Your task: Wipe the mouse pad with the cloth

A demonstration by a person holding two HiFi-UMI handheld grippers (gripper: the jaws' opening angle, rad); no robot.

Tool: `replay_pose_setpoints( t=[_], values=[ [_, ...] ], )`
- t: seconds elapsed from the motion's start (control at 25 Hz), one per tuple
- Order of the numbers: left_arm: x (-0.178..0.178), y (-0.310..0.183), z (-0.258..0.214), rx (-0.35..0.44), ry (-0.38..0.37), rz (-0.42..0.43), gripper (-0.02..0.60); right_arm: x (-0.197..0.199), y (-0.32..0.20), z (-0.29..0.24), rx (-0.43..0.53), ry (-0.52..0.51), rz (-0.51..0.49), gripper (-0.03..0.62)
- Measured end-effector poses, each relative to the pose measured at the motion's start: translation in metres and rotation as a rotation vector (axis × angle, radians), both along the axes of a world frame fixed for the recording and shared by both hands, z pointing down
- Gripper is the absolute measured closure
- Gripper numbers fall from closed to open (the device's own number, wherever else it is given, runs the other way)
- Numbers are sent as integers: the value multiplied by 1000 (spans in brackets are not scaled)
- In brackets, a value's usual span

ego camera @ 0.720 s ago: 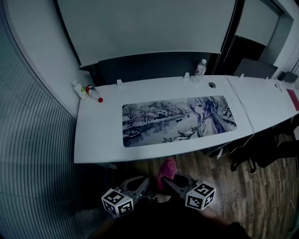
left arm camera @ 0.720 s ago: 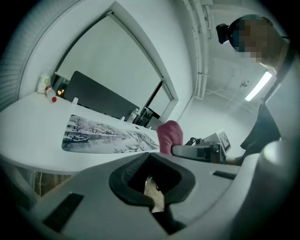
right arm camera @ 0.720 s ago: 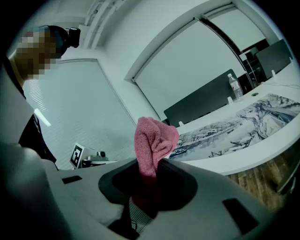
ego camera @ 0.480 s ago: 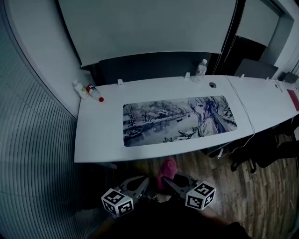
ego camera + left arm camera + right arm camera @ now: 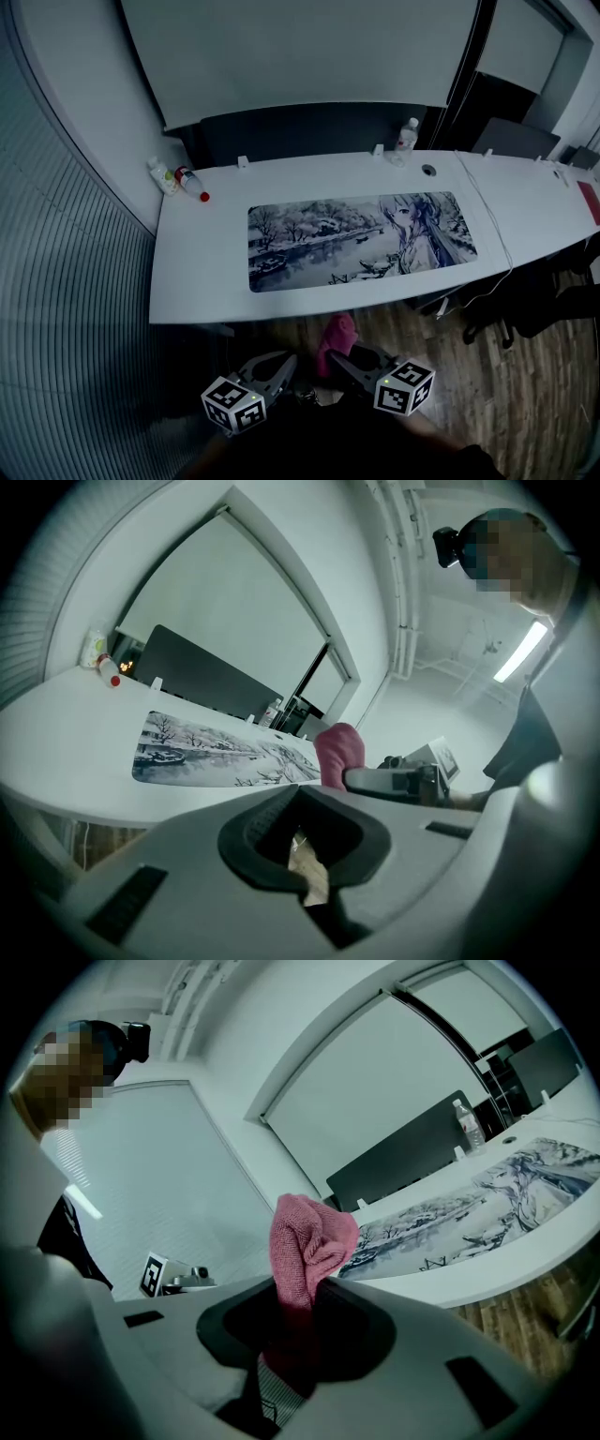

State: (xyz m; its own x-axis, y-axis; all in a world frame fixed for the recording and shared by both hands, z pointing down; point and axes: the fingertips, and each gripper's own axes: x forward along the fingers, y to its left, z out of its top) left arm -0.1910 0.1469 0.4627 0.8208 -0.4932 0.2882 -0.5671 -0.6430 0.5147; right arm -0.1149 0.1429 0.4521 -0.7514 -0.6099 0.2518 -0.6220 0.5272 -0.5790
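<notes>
At right tongs [image 5: 298, 1302]: clamped on cloth [image 5: 309, 1237].
Left tongs [image 5: 302, 846]: closed, empty.
Cloth: judged light, soft, limp; grip the bunched middle.
Mouse pad [image 5: 361, 239]: flat on worktop [image 5: 202, 281], untouched.

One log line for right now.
phase: pre-wipe | right tool: shut on pink cloth | left tool: shut, empty | mouse pad: on desk, no contact

Bunched pink cloth [image 5: 306, 1249]; flat mouse pad [image 5: 361, 240]
</notes>
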Motion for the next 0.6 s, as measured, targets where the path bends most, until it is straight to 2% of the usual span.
replay_pose_setpoints(
  t=[0.6],
  values=[
    [-16, -39, 8, 15, -28, -65, 575, -22, -59, 8, -17, 35, -26, 484]
  ],
)
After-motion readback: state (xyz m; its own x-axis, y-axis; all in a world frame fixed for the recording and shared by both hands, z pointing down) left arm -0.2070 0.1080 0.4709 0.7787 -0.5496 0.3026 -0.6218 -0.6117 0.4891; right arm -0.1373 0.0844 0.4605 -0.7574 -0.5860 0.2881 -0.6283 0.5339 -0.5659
